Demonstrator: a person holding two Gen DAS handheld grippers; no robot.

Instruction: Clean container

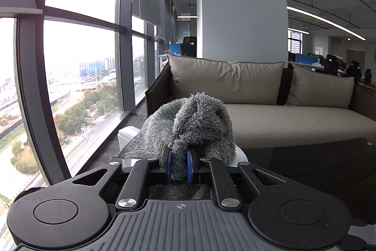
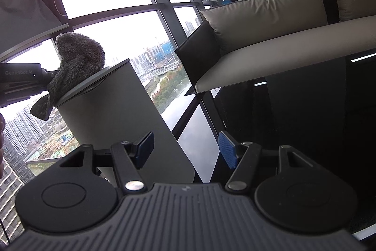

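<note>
A fluffy grey cloth (image 1: 195, 124) is bunched up on top of a white container (image 1: 127, 135), and my left gripper (image 1: 179, 164) is shut on it. In the right wrist view the same cloth (image 2: 77, 62) rests on the container's slanted lid, with the tall container (image 2: 117, 114) tilted in the frame. My right gripper (image 2: 186, 151) is open low beside the container. The container's lower corner lies between its blue pads (image 2: 228, 152). Whether either pad touches the container I cannot tell.
The container stands on a dark glossy table (image 1: 317, 168). A beige sofa (image 1: 282, 114) with cushions lies just beyond it. Tall windows (image 1: 77, 86) run along the left. A person's hand (image 2: 1, 133) shows at the left edge.
</note>
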